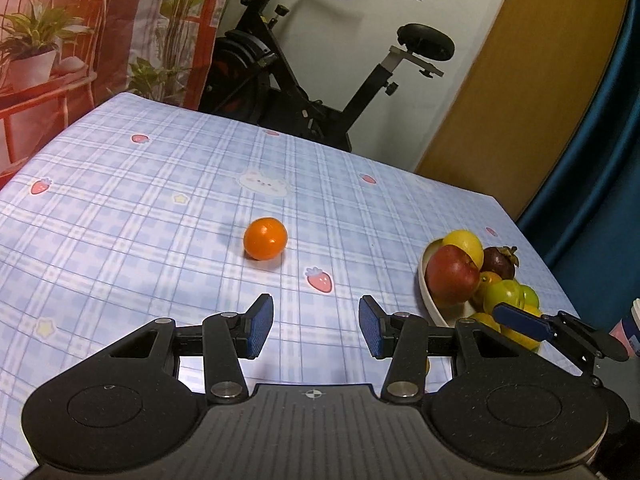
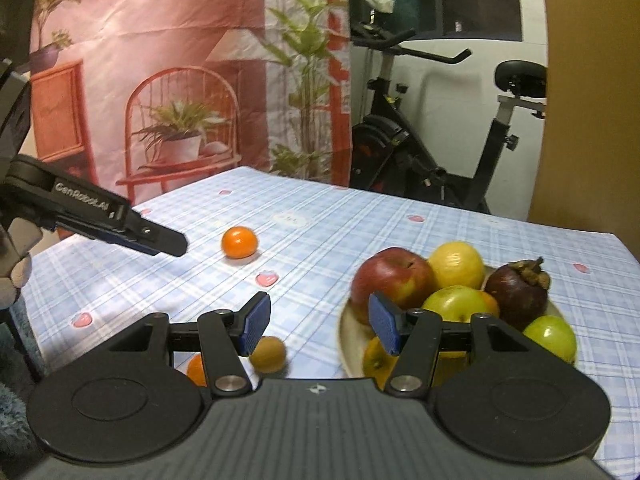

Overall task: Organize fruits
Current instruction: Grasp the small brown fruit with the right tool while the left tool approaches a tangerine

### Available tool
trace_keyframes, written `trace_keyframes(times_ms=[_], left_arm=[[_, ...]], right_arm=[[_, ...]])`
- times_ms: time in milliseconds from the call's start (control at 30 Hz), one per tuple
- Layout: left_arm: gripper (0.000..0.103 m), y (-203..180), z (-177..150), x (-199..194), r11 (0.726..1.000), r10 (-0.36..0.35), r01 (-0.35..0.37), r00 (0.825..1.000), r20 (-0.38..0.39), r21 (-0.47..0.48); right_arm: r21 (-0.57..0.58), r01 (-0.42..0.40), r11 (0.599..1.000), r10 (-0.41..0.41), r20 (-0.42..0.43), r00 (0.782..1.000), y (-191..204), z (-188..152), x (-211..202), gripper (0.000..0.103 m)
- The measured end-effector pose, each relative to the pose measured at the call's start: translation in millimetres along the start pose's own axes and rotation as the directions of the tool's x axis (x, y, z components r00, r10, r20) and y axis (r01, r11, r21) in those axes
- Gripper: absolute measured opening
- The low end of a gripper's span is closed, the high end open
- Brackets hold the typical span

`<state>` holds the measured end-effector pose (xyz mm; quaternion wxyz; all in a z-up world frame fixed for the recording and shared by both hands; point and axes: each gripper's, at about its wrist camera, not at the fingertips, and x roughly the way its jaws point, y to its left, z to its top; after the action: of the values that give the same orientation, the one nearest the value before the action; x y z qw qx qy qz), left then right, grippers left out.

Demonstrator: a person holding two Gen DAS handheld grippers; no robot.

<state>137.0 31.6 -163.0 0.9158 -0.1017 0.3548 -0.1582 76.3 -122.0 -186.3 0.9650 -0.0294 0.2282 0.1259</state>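
Note:
A lone orange (image 1: 265,239) (image 2: 239,242) lies on the checked tablecloth, ahead of my left gripper (image 1: 316,314), which is open and empty a short way above the cloth. A cream bowl (image 1: 430,304) (image 2: 347,344) to the right holds a red apple (image 2: 390,280), a lemon (image 2: 456,264), a dark mangosteen (image 2: 518,292) and green fruits (image 2: 552,336). My right gripper (image 2: 316,320) is open at the bowl's near left rim, with nothing between its pads. A brown fruit (image 2: 269,354) and another orange (image 2: 197,370) lie on the cloth under its left finger.
The table (image 1: 120,184) ends at a far edge, with an exercise bike (image 1: 304,92) behind it and a printed curtain (image 2: 168,80) to the left. A wooden door (image 1: 532,80) stands at the back right. A finger of the right gripper (image 1: 520,322) reaches over the bowl.

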Motion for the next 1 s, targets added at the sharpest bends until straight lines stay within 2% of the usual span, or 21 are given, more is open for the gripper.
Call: trace_keyframes(times_ms=[300, 400, 567, 1000], left_arm=[[0.05, 0, -10, 6, 1.0, -0.027, 0.027, 1.0, -0.012, 0.001], [0.05, 2, -10, 7, 0.999, -0.034, 0.034, 0.999, -0.014, -0.01], [0.05, 2, -9, 9, 0.999, -0.036, 0.036, 0.999, -0.02, -0.014], [0.05, -4, -11, -5, 0.999, -0.051, 0.051, 0.999, -0.01, 0.008]], right_arm=[[-0.04, -0.005, 0.999, 0.004, -0.032, 0.999, 11, -3, 8, 0.058], [-0.045, -0.017, 0.999, 0.015, -0.043, 0.999, 13, -5, 10, 0.053], [-0.058, -0.044, 0.997, 0.041, -0.059, 0.997, 16, -5, 11, 0.053], [-0.08, -0.063, 0.995, 0.057, -0.071, 0.996, 29, -3, 3, 0.053]])
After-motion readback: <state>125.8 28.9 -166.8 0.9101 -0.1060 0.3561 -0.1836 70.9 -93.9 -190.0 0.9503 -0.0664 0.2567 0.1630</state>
